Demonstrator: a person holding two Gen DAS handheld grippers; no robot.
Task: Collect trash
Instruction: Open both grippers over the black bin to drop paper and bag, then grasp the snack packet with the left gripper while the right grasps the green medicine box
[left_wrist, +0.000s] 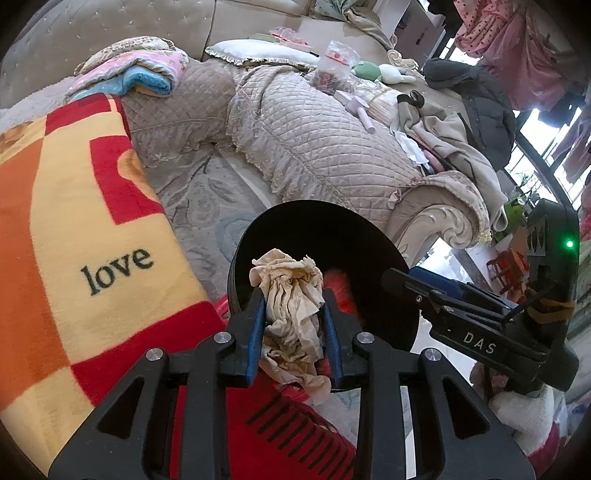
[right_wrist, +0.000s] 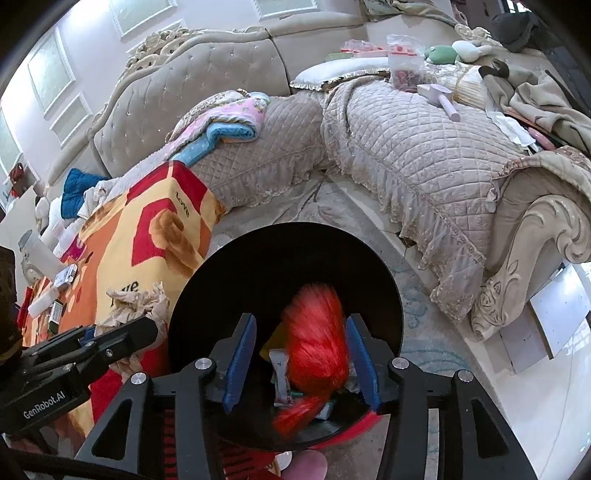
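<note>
A crumpled beige paper tissue (left_wrist: 291, 310) was clamped between the blue pads of the left gripper (left_wrist: 293, 314), above the rim of a round black bin (left_wrist: 332, 225). The right gripper (right_wrist: 301, 354) was held over the bin mouth, fingers parted, with a red feathery tuft (right_wrist: 317, 347) seen loose between them, untouched.

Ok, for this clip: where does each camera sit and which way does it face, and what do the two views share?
Left wrist: sits on the left gripper, looking forward and down over the black bin; its jaws pinch a crumpled tissue; the right gripper shows at right.
Right wrist: sits on the right gripper, looking down into the black bin at a red feathery item between apart jaws; the left gripper shows at left.
Shared: bin, tissue, love blanket, quilted sofa.
</note>
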